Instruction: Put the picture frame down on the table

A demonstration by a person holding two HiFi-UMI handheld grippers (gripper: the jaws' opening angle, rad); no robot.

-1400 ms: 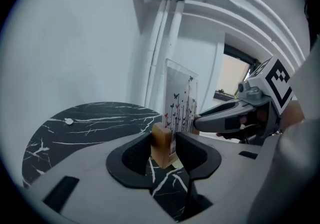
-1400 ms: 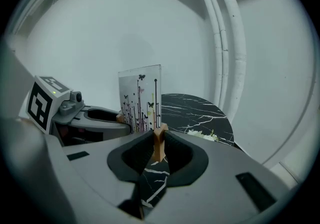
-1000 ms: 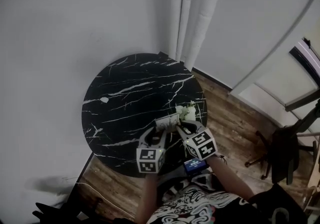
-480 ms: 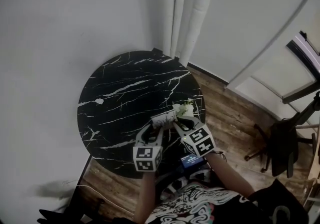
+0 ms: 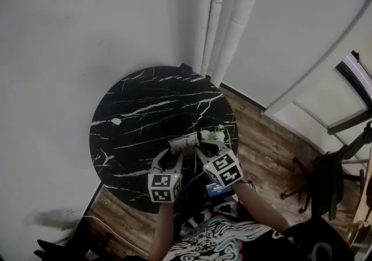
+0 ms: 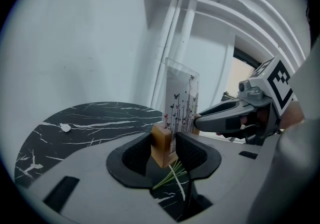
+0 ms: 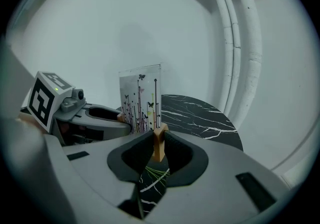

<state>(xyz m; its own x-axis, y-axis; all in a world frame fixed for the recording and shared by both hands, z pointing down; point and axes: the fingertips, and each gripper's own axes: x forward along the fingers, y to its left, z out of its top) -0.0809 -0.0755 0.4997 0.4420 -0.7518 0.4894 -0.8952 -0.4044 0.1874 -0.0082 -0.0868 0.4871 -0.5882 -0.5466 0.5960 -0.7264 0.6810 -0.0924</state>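
**Picture frame held upright by both ends over the table's near edge**

**Head view.** Shows the picture frame (image 5: 185, 143) low and centre in the picture, over the near right part of the round black marble table (image 5: 145, 106). Places the left gripper (image 5: 173, 155) at its left end and the right gripper (image 5: 203, 149) at its right end, neither nearer than the other. Sets the long axis across the picture, from one gripper to the other. Leaves unsettled whether the base touches the tabletop.

**Left gripper view.** Shows the jaws clenched on a small wooden base block (image 6: 162, 145) at centre, with a clear panel (image 6: 181, 98) rising upright from it. Reveals a print of thin dark stems and butterflies. Brings the right gripper in from the right edge to the panel's far lower corner. Shows dark tabletop directly under the jaws.

**Right gripper view.** Shows the jaws clamped on a second wooden block (image 7: 159, 143) at lower centre, panel upright above it. Suggests a straight, level descent for the set-down, both ends together.
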